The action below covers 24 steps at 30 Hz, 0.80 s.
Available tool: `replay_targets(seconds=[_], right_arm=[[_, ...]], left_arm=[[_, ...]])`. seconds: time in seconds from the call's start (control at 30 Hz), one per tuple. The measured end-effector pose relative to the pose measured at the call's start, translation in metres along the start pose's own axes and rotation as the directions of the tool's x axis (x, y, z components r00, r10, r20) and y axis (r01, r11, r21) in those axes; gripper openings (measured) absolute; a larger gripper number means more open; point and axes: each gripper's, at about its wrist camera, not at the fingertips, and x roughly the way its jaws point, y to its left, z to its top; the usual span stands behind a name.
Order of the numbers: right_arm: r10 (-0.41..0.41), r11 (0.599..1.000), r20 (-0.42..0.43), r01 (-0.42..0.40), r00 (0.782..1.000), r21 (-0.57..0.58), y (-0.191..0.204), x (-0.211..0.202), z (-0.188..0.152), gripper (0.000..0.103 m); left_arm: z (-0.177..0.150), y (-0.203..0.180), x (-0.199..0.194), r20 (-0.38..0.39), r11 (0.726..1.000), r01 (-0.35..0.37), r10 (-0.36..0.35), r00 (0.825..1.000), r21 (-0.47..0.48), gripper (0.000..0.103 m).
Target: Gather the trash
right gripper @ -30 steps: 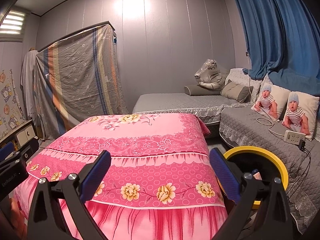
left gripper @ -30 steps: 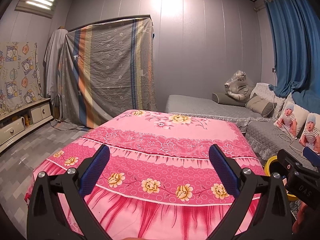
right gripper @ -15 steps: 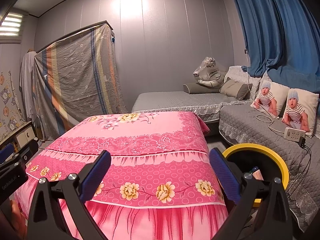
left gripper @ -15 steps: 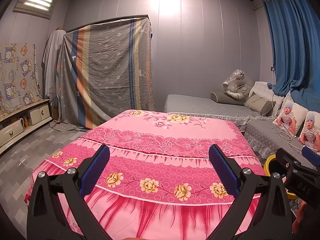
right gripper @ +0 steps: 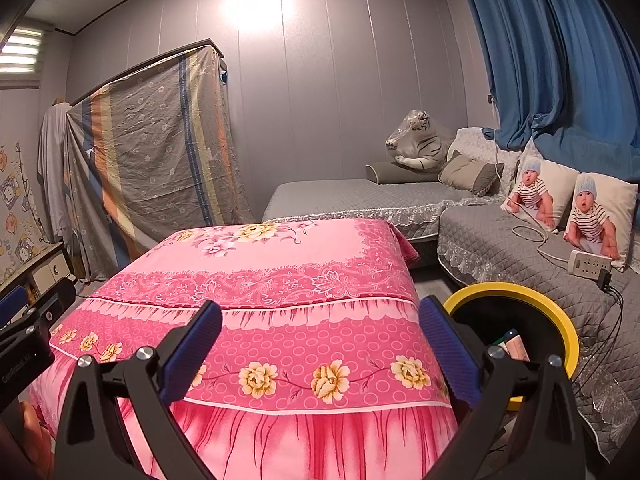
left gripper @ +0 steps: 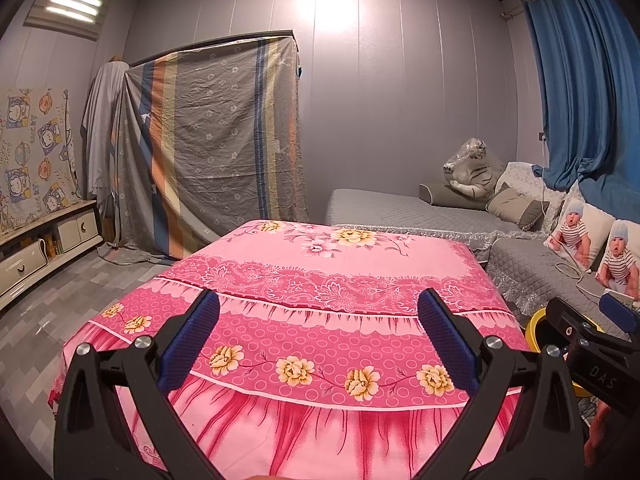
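Both hand-held grippers, left [left gripper: 318, 346] and right [right gripper: 320, 346], hung spread and empty over pink tabletop [right gripper: 280, 280]; trash apparently binned in yellow-rimmed bin [right gripper: 560, 320] right; next likely wrap-up.

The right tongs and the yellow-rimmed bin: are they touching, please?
Cannot tell. In the right wrist view the right tongs overlap the yellow-rimmed bin in the image, so neither contact nor gap shows plainly.

a pink floral cloth [left gripper: 320, 280] is looking soft and matt. the grey sofa cover [right gripper: 520, 248] is showing quilted fabric, while the bin's yellow rim [right gripper: 568, 332] is appearing smooth, glossy plastic.
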Motion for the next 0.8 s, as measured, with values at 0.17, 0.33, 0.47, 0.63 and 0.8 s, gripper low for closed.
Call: replay_targets(seconds=[0.17, 0.33, 0.47, 0.63, 0.8], right_arm=[[0.0, 1.0, -0.002, 0.0, 1.0, 0.001, 0.0002, 0.0001, -0.001, 0.095], [-0.001, 1.0, -0.004, 0.001, 1.0, 0.004, -0.0007, 0.0008, -0.0023, 0.095], [-0.002, 1.0, -0.007, 0.002, 1.0, 0.008, -0.0013, 0.0016, -0.0032, 0.095], [-0.004, 1.0, -0.014, 0.005, 1.0, 0.014, -0.0031, 0.0029, -0.0038, 0.095], [-0.005, 1.0, -0.02, 0.005, 1.0, 0.019, -0.0033, 0.0037, -0.0043, 0.095]], left_arm=[[0.0, -0.0007, 0.0006, 0.0, 1.0, 0.004, -0.004, 1.0, 0.004, 0.095], [-0.0001, -0.0018, 0.0028, -0.001, 1.0, 0.011, -0.011, 1.0, 0.01, 0.095], [-0.0004, -0.0018, 0.0037, -0.004, 1.0, 0.016, -0.016, 1.0, 0.01, 0.095], [-0.0011, -0.0021, 0.0047, -0.007, 1.0, 0.019, -0.019, 1.0, 0.012, 0.095], [-0.0016, -0.0027, 0.0049, -0.007, 1.0, 0.02, -0.02, 1.0, 0.012, 0.095]])
